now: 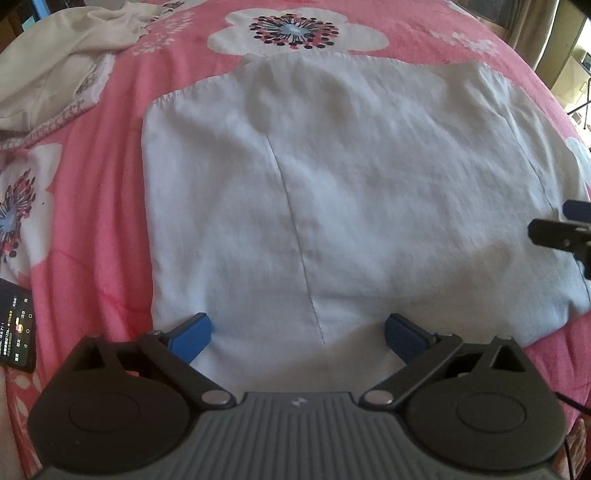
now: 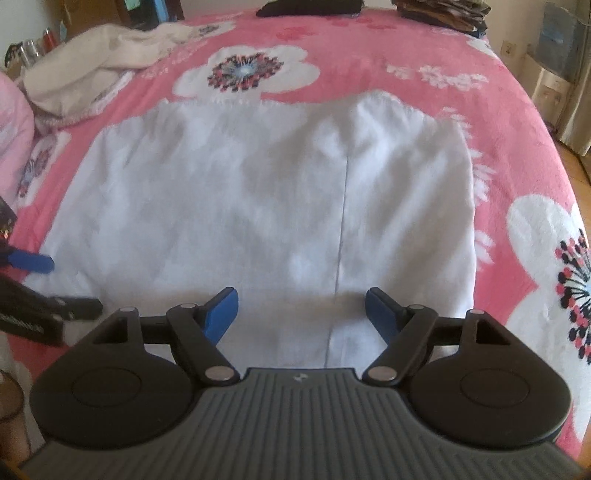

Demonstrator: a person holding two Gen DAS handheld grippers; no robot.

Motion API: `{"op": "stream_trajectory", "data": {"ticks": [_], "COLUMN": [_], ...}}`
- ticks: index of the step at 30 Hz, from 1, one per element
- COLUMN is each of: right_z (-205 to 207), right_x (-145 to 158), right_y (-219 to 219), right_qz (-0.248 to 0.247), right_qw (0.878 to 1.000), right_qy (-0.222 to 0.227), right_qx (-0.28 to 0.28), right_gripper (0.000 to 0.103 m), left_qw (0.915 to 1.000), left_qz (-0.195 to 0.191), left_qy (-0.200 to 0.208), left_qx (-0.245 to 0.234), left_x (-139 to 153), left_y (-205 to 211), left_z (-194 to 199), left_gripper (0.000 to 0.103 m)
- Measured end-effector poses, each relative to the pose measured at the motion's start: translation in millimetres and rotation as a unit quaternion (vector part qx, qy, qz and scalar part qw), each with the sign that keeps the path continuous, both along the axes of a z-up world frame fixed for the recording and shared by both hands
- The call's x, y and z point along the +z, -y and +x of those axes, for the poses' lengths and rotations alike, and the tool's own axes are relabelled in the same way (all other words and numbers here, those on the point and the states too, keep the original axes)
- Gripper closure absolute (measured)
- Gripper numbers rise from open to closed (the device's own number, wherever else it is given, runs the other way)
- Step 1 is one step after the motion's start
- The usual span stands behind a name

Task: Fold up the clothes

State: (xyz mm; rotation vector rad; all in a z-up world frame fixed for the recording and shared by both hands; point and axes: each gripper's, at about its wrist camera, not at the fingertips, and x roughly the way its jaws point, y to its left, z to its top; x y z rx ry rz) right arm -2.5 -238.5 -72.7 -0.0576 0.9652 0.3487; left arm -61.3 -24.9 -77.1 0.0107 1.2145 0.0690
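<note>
Lying flat across the middle of both views, the white garment (image 1: 332, 184) looks partly folded, with further folds judged left. Left gripper (image 1: 297, 334) and right gripper (image 2: 301, 314) hang open over its lower edge, holding nothing. Beneath is a pink floral bedspread (image 2: 498, 122); a cream garment (image 1: 55, 74) sits upper left.

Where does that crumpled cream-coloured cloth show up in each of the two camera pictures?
Left wrist view: the cream cloth fills the upper left corner, lying on the pink bedspread.
Right wrist view: the cream cloth lies at the upper left, smaller and farther off, beyond the white garment.
Shared landmark: the big white flower with a dark dotted centre, printed just past the white garment's far edge.
</note>
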Motion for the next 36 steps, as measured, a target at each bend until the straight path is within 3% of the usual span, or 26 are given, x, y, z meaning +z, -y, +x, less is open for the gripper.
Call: {"op": "stream_trajectory", "data": {"ticks": [10, 36], "right_z": [-9, -8], "right_x": [-10, -12], "right_y": [-5, -3], "right_qz": [-0.027, -0.031], "right_qw": [0.999, 0.999], "right_qy": [-0.012, -0.008], "right_qx": [0.02, 0.025], "right_gripper": [0.027, 0.025], "left_qw": [1.0, 0.9998], "left_qz": [0.006, 0.016], "left_qy": [-0.002, -0.009], "left_qx": [0.002, 0.009], "left_x": [-4, -6], "left_y": [3, 6], "left_z": [5, 12], "left_gripper": [0.0, 0.0]}}
